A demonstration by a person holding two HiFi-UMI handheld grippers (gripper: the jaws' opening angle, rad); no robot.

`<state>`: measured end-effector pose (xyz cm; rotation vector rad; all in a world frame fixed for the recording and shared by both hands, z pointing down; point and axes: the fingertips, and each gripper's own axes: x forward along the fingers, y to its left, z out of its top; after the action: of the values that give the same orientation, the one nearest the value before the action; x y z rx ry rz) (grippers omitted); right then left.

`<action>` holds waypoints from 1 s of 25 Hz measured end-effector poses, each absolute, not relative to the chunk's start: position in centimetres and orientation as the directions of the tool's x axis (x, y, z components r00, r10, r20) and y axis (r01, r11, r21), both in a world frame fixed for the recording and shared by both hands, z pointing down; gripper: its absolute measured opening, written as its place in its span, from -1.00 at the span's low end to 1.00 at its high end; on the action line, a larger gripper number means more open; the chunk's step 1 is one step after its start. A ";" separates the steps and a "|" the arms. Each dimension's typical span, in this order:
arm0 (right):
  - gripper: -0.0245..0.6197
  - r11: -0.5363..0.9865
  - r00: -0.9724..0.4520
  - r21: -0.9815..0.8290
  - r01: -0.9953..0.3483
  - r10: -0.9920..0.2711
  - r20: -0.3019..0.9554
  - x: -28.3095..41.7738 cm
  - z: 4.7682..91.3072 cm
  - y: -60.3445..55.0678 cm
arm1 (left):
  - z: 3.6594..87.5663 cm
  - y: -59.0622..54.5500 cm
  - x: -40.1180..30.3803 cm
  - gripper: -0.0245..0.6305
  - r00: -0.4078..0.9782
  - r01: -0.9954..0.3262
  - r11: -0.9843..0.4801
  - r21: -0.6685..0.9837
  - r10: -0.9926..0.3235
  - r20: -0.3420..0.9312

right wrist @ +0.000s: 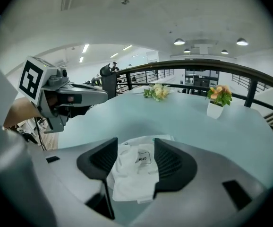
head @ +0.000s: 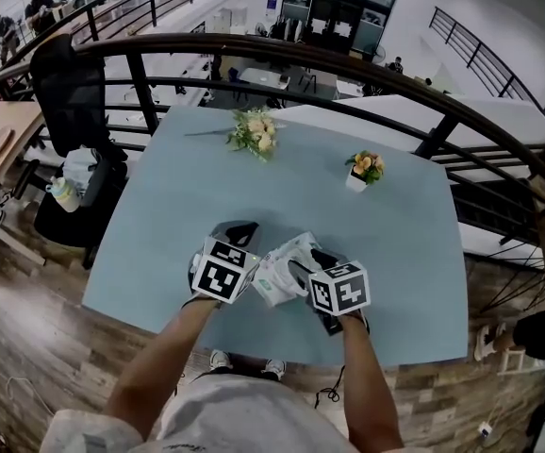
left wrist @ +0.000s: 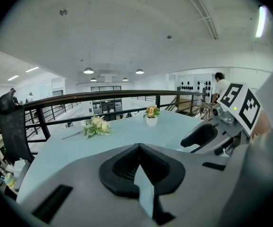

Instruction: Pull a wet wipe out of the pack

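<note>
A white wet wipe pack [head: 282, 270] sits crumpled between my two grippers, near the front edge of the pale blue table [head: 395, 243]. My right gripper [right wrist: 136, 160] is shut on the pack [right wrist: 135, 167], and the pack's "OPEN" label faces the camera between the pads. In the head view, my right gripper [head: 303, 264] reaches the pack from its right. My left gripper [head: 238, 229] is just left of the pack and points away across the table. Its jaws [left wrist: 139, 162] are shut on a thin pale sheet [left wrist: 146, 193] that looks like a wipe.
A loose bunch of flowers [head: 255, 132] lies at the table's far side. A small white pot of flowers [head: 363, 169] stands to the far right. A dark curved railing [head: 367, 74] runs behind the table, and a black chair [head: 70, 92] stands at the left.
</note>
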<state>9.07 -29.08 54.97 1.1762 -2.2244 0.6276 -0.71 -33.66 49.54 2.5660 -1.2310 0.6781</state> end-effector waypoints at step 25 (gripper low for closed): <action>-0.38 0.551 -0.487 -0.200 -0.810 -0.442 0.753 8.3 59.2 -27.1 | 51.3 -32.6 -1.1 -0.94 0.525 -0.778 -0.629 -0.010 -0.659 0.538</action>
<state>8.32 -27.08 59.16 1.0028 -2.1339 0.7266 -1.11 -32.62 51.27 2.5343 -1.2148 0.7472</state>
